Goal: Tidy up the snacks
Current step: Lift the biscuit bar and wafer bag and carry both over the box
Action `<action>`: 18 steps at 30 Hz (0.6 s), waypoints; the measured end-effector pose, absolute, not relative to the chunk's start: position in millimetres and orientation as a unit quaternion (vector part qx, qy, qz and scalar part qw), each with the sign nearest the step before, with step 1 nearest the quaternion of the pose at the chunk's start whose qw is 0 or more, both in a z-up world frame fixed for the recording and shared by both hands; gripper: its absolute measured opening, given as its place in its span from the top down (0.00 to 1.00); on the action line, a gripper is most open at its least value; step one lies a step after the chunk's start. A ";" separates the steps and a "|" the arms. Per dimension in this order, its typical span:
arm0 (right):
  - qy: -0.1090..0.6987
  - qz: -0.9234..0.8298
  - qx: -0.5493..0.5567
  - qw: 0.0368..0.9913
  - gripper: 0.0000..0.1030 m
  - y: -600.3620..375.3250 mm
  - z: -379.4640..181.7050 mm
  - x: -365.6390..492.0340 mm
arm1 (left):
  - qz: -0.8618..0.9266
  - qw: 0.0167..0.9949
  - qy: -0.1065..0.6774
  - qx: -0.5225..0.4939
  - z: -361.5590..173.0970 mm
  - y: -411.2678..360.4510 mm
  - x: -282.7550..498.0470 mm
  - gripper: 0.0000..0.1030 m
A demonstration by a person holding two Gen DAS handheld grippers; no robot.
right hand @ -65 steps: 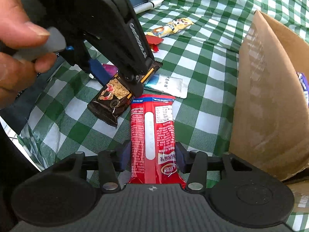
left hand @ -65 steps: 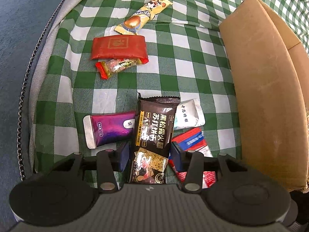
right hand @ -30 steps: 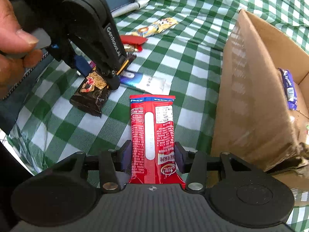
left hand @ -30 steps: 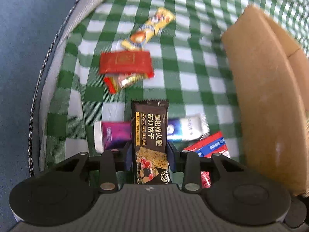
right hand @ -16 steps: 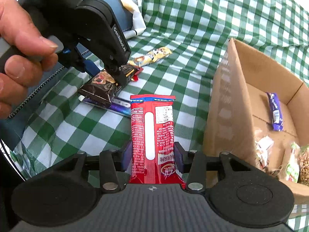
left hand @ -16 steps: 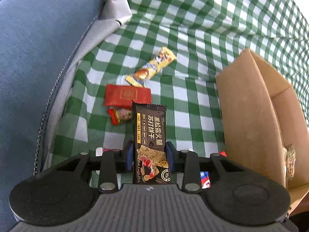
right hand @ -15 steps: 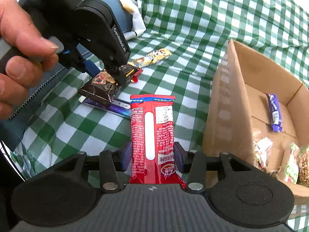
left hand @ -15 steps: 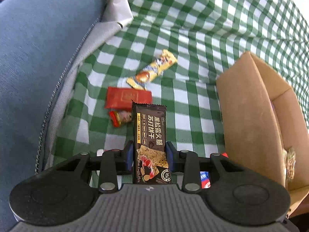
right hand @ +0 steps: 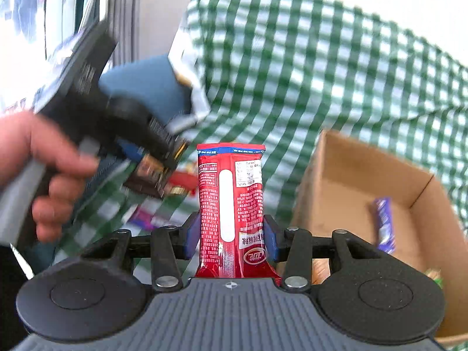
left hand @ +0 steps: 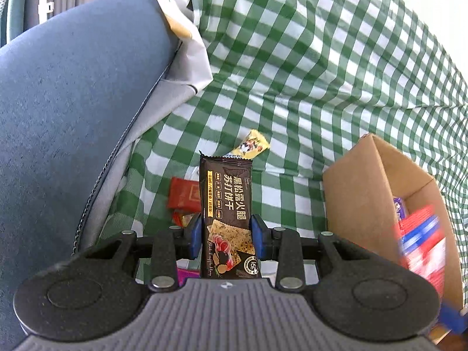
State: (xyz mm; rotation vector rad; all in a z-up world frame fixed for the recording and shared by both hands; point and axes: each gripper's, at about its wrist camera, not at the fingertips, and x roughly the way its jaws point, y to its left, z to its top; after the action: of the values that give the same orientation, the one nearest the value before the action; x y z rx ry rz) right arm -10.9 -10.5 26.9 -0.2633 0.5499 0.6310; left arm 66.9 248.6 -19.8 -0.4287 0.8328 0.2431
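Note:
My left gripper (left hand: 225, 235) is shut on a dark brown cracker packet (left hand: 225, 204) and holds it upright above the green checked cloth (left hand: 307, 87). My right gripper (right hand: 231, 238) is shut on a red snack packet (right hand: 231, 201), held up left of the open cardboard box (right hand: 351, 181). In the left wrist view the box (left hand: 356, 204) is at the right, with the red packet (left hand: 421, 239) blurred over it. The left gripper (right hand: 163, 158) with its brown packet shows at the left of the right wrist view.
On the cloth lie a yellow bar (left hand: 251, 146), a red sachet (left hand: 182, 197), a small red-ended candy (left hand: 182, 219) and a purple packet (left hand: 185, 275). A purple bar (right hand: 384, 225) lies in the box. A blue cushion (left hand: 73, 117) borders the left.
Both grippers have lifted higher with their packets. The right gripper with the red packet has moved toward the box; the view is motion-blurred.

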 end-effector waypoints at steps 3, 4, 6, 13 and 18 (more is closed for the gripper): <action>0.244 0.295 -0.122 0.916 0.55 -26.8 43.6 -3.6 | 0.110 0.889 0.396 -0.203 -18.5 245.7 66.0 0.63; 0.235 0.289 -0.123 0.920 0.55 -34.0 48.0 -0.4 | 0.108 0.890 0.395 -0.201 -17.9 244.7 65.9 0.63; 0.215 0.275 -0.130 0.928 0.55 -49.8 54.1 7.3 | 0.106 0.892 0.393 -0.199 -17.7 242.6 65.7 0.63; 0.189 0.204 -0.129 0.952 0.55 -109.1 41.6 36.5 | 0.099 0.900 0.388 -0.175 -14.7 230.1 68.6 0.63; 0.193 0.165 -0.085 0.963 0.55 -139.4 31.0 42.6 | 0.096 0.905 0.385 -0.156 -13.8 220.4 71.9 0.63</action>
State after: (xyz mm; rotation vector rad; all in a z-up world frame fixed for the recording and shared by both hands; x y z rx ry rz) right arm 42.6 -139.4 31.0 -0.1719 0.3916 0.3349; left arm 71.9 220.4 -13.8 -0.3218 0.7961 0.1976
